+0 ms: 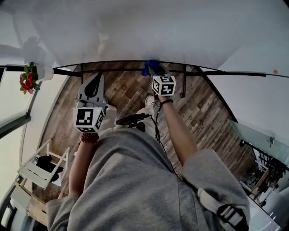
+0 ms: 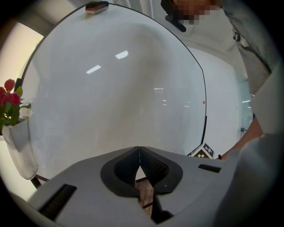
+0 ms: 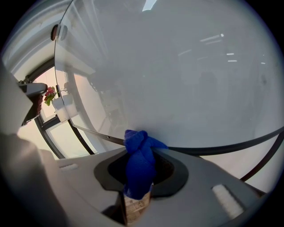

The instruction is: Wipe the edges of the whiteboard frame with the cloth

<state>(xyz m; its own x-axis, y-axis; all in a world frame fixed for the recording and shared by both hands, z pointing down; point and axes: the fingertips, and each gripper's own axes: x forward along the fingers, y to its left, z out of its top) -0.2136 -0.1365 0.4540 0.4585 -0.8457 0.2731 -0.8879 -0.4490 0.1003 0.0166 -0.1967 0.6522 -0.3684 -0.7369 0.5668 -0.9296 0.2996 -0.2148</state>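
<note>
Nearest the head camera is the person's grey sweatshirt point(image 1: 135, 180), with both forearms reaching forward over the wood-plank floor point(image 1: 203, 113). The left gripper point(image 1: 94, 85) is held low on the person's left, short of the board. In the left gripper view its jaws point(image 2: 140, 153) are closed tip to tip with nothing between them, and only a sliver of floor shows through the gap behind the tips. The right gripper point(image 1: 156, 72) reaches further forward, its marker cube point(image 1: 163, 85) facing up. Its jaws point(image 3: 141, 150) are clamped on a bunched blue cloth point(image 3: 140, 162), which stands up from between them. The top of the cloth point(image 1: 151, 66) presses against the thin black whiteboard frame point(image 3: 222, 148) along the board's lower edge point(image 1: 113, 69), at about the middle of its length. Beyond the frame is the glossy whiteboard point(image 1: 158, 31), with ceiling lights reflected on its surface point(image 2: 120, 88). On the top edge of the board sits a dark block with a red underside point(image 2: 96, 6), probably an eraser, though it is too small to be sure. Off the board's left end are red flowers point(image 1: 27, 80) in a white pot point(image 2: 20, 142).
</note>
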